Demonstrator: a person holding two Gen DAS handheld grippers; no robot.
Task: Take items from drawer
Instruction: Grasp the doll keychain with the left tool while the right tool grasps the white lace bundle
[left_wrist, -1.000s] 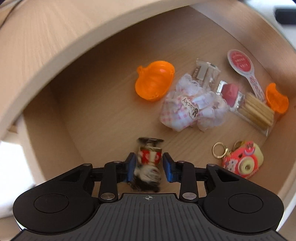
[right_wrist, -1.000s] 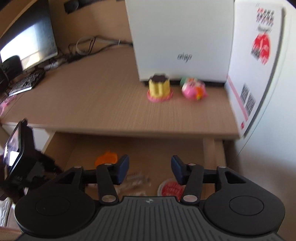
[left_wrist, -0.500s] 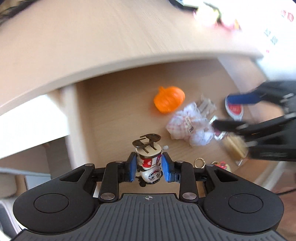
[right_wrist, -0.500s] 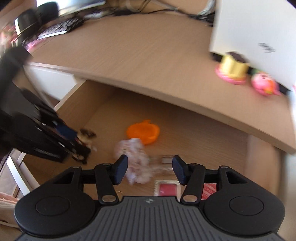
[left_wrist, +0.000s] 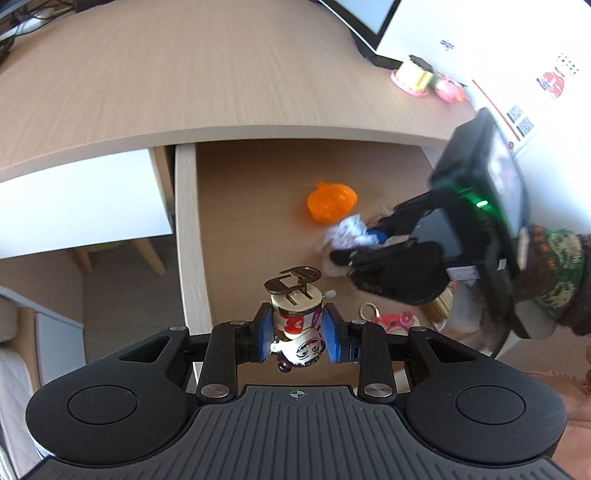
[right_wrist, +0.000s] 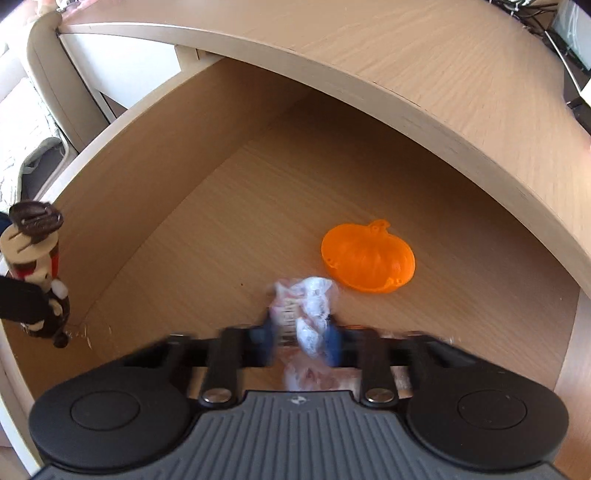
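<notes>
My left gripper (left_wrist: 297, 332) is shut on a small wind-up toy figure (left_wrist: 295, 314) and holds it upside down above the open wooden drawer's (left_wrist: 186, 229) left front corner. The same toy (right_wrist: 35, 258) shows at the left edge of the right wrist view. Down in the drawer (right_wrist: 155, 184), my right gripper (right_wrist: 299, 339) is shut on a crumpled white-and-pink wrapped packet (right_wrist: 310, 299). From the left wrist view, the right gripper (left_wrist: 352, 243) pinches that packet (left_wrist: 343, 232) just below an orange pumpkin-shaped shell (left_wrist: 331, 201) (right_wrist: 367, 256) lying on the drawer floor.
The desk top (left_wrist: 184, 74) overhangs the drawer's back. A gold cup (left_wrist: 415, 75) and a pink toy (left_wrist: 448, 90) stand on it by a white box. A pink keychain (left_wrist: 395, 319) lies in the drawer's front. A person's patterned sleeve (left_wrist: 554, 273) is at right.
The left gripper rose out of the drawer with the toy. The right gripper came down from above the desk into the drawer and shut on the wrapped packet.
</notes>
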